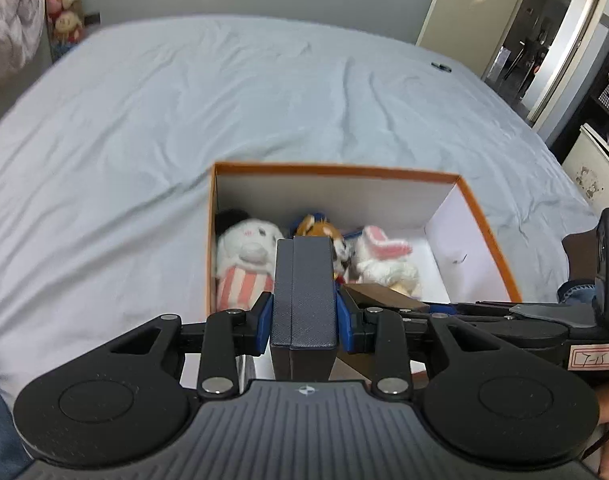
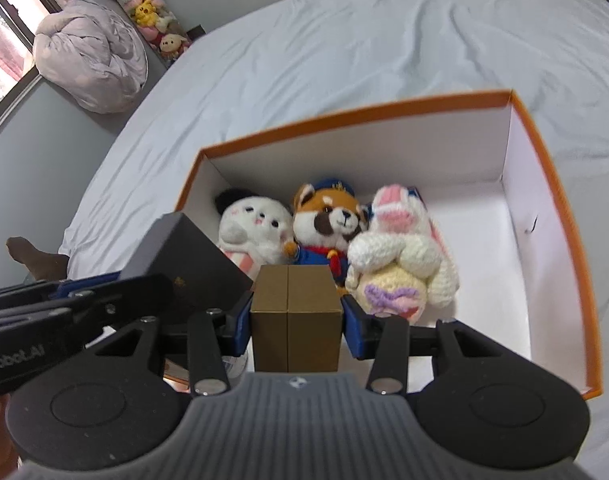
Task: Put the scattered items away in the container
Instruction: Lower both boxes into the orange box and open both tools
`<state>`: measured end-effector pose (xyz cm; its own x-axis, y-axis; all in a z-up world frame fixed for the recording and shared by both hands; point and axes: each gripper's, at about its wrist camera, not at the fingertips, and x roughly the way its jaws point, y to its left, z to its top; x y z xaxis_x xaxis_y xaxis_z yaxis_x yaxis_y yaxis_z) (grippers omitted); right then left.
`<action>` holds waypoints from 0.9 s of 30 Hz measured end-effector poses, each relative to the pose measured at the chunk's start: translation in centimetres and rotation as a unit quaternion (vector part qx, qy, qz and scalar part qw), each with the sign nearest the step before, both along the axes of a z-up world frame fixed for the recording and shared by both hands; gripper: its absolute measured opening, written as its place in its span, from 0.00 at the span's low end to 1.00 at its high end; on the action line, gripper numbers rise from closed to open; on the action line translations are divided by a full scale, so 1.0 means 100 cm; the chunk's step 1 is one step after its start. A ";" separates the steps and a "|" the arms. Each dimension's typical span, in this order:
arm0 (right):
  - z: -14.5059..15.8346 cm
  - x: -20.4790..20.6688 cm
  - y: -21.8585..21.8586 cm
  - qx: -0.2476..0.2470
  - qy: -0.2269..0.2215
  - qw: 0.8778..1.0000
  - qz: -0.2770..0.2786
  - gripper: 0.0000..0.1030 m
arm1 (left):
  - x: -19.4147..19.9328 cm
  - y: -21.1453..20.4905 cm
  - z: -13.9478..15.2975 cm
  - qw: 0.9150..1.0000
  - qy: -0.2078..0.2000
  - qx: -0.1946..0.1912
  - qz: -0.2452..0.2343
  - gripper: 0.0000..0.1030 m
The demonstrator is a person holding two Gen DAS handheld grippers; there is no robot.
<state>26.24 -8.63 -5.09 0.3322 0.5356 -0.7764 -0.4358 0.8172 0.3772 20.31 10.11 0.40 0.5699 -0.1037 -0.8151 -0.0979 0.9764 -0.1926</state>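
Note:
An open orange-rimmed white box (image 1: 484,216) (image 2: 552,168) sits on the bed. Inside lie three plush toys: a white one (image 1: 244,248) (image 2: 252,224), a red-panda one in blue (image 1: 316,230) (image 2: 328,216), and a crocheted rabbit (image 1: 384,256) (image 2: 404,256). My left gripper (image 1: 304,320) is shut on a dark grey box (image 1: 304,288) (image 2: 188,260) over the orange-rimmed box's near left part. My right gripper (image 2: 296,320) is shut on a gold-brown box (image 2: 296,312) (image 1: 384,296) just in front of the plush toys, inside the container.
The grey-blue bedsheet (image 1: 184,120) (image 2: 344,48) spreads all around. A small dark object (image 1: 441,66) lies near the bed's far edge. A bundled quilt (image 2: 92,60) and a column of plush toys (image 2: 148,8) stand by the wall. A doorway (image 1: 544,40) is at the right.

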 end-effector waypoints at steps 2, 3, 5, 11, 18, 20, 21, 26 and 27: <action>-0.007 0.001 0.002 -0.008 0.006 1.000 -0.002 0.47 | 0.000 0.000 -0.010 1.000 0.004 0.002 0.002 0.37; -0.010 0.002 0.002 -0.010 0.010 1.000 -0.003 0.47 | 0.000 -0.001 -0.014 1.000 0.006 0.009 0.002 0.37; -0.015 0.003 0.003 -0.012 0.018 1.000 -0.002 0.47 | 0.001 -0.003 -0.020 1.000 0.009 0.017 0.001 0.37; -0.026 0.005 0.005 -0.020 0.032 0.999 -0.012 0.47 | 0.005 -0.002 -0.031 0.999 0.031 0.017 -0.003 0.37; -0.037 0.006 0.006 -0.031 0.048 0.998 -0.024 0.47 | 0.009 0.001 -0.049 0.997 0.071 0.008 0.008 0.36; -0.040 0.006 0.007 -0.038 0.048 0.998 -0.026 0.47 | 0.009 0.000 -0.050 0.997 0.075 0.016 0.008 0.36; -0.042 0.005 0.008 -0.040 0.047 0.998 -0.025 0.47 | 0.009 -0.001 -0.050 0.997 0.077 0.017 0.007 0.36; -0.041 0.003 0.008 -0.044 0.039 0.998 -0.019 0.49 | 0.009 0.005 -0.049 0.997 0.080 0.003 0.008 0.37; -0.041 0.003 0.008 -0.043 0.041 0.998 -0.018 0.50 | 0.008 0.006 -0.048 0.997 0.079 -0.001 0.008 0.38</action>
<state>26.57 -7.82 -9.19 0.2843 0.4549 -0.8439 -0.3757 0.8627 0.3385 21.15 10.67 -4.44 0.4355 -0.0962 -0.8951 -0.1437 0.9741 -0.1747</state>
